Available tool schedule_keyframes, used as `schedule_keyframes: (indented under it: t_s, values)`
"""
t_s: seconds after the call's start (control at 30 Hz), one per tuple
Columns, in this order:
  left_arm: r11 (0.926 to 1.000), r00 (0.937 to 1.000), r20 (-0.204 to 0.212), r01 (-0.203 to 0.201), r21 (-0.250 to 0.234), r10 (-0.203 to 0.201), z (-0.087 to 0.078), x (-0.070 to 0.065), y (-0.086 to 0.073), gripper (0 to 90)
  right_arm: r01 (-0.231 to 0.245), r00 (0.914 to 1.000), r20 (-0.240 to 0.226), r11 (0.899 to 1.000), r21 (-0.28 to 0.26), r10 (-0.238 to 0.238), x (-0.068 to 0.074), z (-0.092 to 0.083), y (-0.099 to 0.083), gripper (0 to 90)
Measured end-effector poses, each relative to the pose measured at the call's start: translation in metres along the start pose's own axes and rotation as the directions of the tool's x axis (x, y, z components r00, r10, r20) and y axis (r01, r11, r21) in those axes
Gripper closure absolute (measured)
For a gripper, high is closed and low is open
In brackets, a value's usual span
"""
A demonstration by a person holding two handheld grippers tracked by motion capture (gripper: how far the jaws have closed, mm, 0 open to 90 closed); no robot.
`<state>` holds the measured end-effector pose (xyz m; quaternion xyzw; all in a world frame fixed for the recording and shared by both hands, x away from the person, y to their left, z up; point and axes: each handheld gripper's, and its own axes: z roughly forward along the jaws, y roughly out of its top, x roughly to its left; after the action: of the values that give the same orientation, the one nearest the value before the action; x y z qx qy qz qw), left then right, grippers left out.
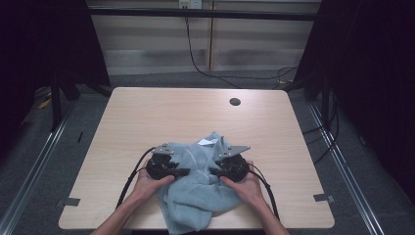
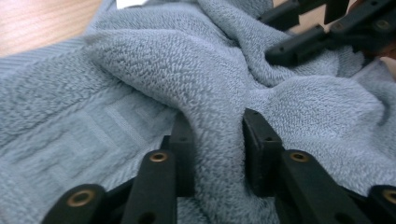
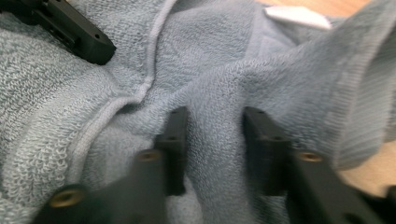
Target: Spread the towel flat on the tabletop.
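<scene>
Grey-blue towel point(image 1: 198, 183) lies bunched near front edge of wooden worktop point(image 1: 147, 117), middle, one end hanging over front edge. White tag point(image 1: 208, 142) peeks out at towel's far side. Left gripper point(image 1: 182, 172) sits on towel's left part, fingers point(image 2: 182, 140) pinching raised fold of towel. Right gripper point(image 1: 213, 171) sits on towel's right part, fingers point(image 3: 259, 140) pinching another fold. Grippers close together, tips facing each other. Round hole point(image 1: 235, 102) near worktop's far right corner.

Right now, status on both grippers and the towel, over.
Left gripper pinching a towel fold. Right gripper likewise, a fold between its jaws. Towel bunched at the table's near edge, hanging over. Nothing in the way.
</scene>
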<state>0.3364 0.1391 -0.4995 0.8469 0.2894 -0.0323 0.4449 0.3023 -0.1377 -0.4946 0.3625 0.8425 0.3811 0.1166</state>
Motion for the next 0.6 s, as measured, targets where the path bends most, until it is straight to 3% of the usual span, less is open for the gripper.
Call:
schedule_keyframes:
  t_s: [0.03, 0.1, 0.2, 0.23, 0.3, 0.33, 0.4, 0.43, 0.47, 0.53, 0.57, 0.6]
  values:
    - [1.0000, 1.0000, 0.005, -0.002, -0.007, 0.002, -0.004, 0.002, 0.001, 72.3, -0.005, 0.9999, 0.009, 1.000, -0.013, 0.005, -0.002, -0.005, 0.001, 80.3]
    - [0.9994, 0.9999, 0.004, 0.012, -0.033, -0.012, -0.012, 0.006, 0.002, 73.2, -0.010, 0.9997, 0.023, 1.000, -0.016, 0.010, -0.004, -0.007, 0.002, 81.6]
    - [0.9959, 0.9991, -0.015, 0.038, -0.082, -0.039, -0.027, 0.011, 0.004, 74.3, -0.055, 0.9975, 0.041, 0.997, -0.046, 0.057, -0.013, -0.016, 0.001, 85.0]
    - [0.9945, 0.9987, -0.025, 0.041, -0.096, -0.044, -0.033, 0.013, 0.004, 74.6, -0.077, 0.9925, 0.090, 0.995, -0.061, 0.083, -0.020, -0.025, 0.002, 86.0]
    - [0.9875, 0.9971, -0.024, 0.069, -0.142, -0.073, -0.046, 0.017, 0.004, 74.9, -0.098, 0.9903, 0.090, 0.992, -0.079, 0.106, -0.025, -0.030, 0.002, 86.1]
    - [0.9811, 0.9961, -0.030, 0.077, -0.177, -0.084, -0.059, 0.020, 0.004, 75.2, -0.118, 0.9842, 0.118, 0.986, -0.114, 0.132, -0.032, -0.043, 0.003, 86.4]
    - [0.9788, 0.9958, -0.035, 0.076, -0.190, -0.084, -0.065, 0.021, 0.004, 75.3, -0.124, 0.9823, 0.124, 0.983, -0.134, 0.141, -0.036, -0.050, 0.004, 86.5]
    - [0.9740, 0.9950, -0.058, 0.067, -0.216, -0.082, -0.076, 0.021, 0.007, 75.6, -0.136, 0.9758, 0.150, 0.978, -0.157, 0.160, -0.043, -0.062, 0.006, 86.5]
    - [0.9740, 0.9950, -0.058, 0.067, -0.216, -0.082, -0.076, 0.021, 0.007, 75.6, -0.141, 0.9740, 0.154, 0.976, -0.165, 0.167, -0.046, -0.066, 0.007, 86.6]
    - [0.9605, 0.9941, -0.058, 0.073, -0.269, -0.092, -0.087, 0.021, 0.010, 75.8, -0.144, 0.9716, 0.162, 0.974, -0.174, 0.172, -0.050, -0.071, 0.009, 86.5]
    - [0.9558, 0.9934, -0.062, 0.075, -0.284, -0.097, -0.092, 0.022, 0.012, 75.9, -0.144, 0.9654, 0.188, 0.971, -0.192, 0.180, -0.056, -0.082, 0.015, 86.6]
    - [0.9521, 0.9925, -0.071, 0.074, -0.297, -0.099, -0.097, 0.023, 0.015, 75.9, -0.144, 0.9654, 0.188, 0.971, -0.192, 0.180, -0.056, -0.082, 0.015, 86.6]
